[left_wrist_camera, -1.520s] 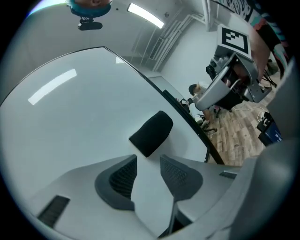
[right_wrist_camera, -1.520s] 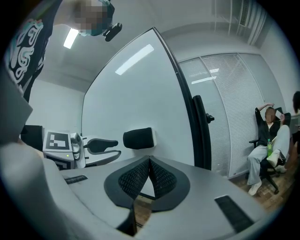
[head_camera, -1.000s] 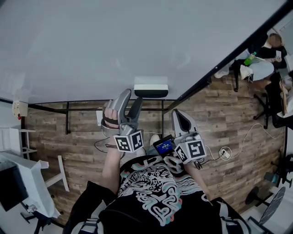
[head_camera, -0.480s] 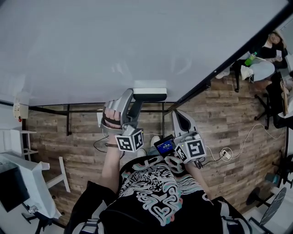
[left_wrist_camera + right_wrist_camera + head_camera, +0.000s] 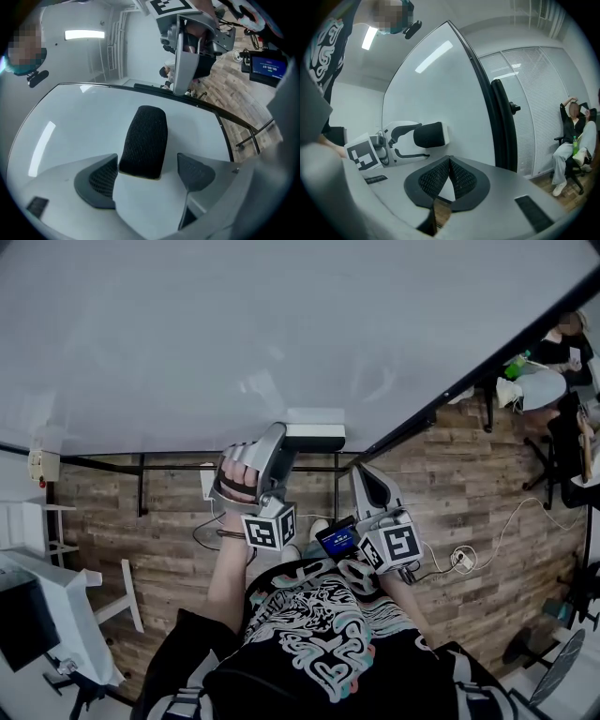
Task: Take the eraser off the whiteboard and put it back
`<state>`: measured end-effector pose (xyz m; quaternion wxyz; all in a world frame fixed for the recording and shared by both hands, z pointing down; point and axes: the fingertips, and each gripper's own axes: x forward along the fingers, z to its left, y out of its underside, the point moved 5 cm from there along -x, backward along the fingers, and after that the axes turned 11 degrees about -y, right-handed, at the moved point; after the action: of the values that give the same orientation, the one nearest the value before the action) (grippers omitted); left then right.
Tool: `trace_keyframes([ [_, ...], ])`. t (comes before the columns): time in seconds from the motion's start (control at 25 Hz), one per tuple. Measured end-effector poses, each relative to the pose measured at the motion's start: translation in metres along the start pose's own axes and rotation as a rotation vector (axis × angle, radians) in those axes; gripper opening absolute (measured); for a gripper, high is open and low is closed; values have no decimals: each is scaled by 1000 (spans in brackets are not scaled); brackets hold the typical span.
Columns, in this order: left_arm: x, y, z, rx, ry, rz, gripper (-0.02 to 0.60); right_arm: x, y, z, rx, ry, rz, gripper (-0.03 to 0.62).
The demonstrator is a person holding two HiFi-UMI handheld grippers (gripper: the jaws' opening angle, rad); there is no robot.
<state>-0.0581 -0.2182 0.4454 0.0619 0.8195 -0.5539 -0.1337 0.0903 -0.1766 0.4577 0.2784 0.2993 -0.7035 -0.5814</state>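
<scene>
the eraser (image 5: 314, 437) sits on the whiteboard (image 5: 281, 334), near its lower edge. the left hand-held gripper (image 5: 281, 442) is right up at it. in the left gripper view the jaws stand wide apart, one on each side of the eraser's dark textured body, and neither pad presses on it. those jaws have just been opening, with the eraser between them.

the step in hand looks like the first one, taking the eraser off, with the grip not yet made. an eraser just let go onto the board would look much the same, so this is only a judgement. if it is the taking, the next move calls for closing squarely on the two long sides. then comes a straight pull away from the board, so the eraser does not twist out.

the left hand (image 5: 239, 474) holds its gripper level and pointed at the board, with the forearm reaching out from the body. the right hand-held gripper (image 5: 370, 488) is held lower and closer to the body, also level, its jaws together on nothing.
</scene>
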Motion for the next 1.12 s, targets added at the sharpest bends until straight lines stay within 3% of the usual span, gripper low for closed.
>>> trace_keyframes([
  [0.32,1,-3,1,11,-14,-17,373,-2,0,-2,10,8,-1,18],
  [0.56,0,-3,10,29,-35,-31,288,-1,-1,-2,2,3,-4,18],
  [1.12,-8,-7,9,15,-48,-58,287,-4,-3,1,-3,15,-12,18],
])
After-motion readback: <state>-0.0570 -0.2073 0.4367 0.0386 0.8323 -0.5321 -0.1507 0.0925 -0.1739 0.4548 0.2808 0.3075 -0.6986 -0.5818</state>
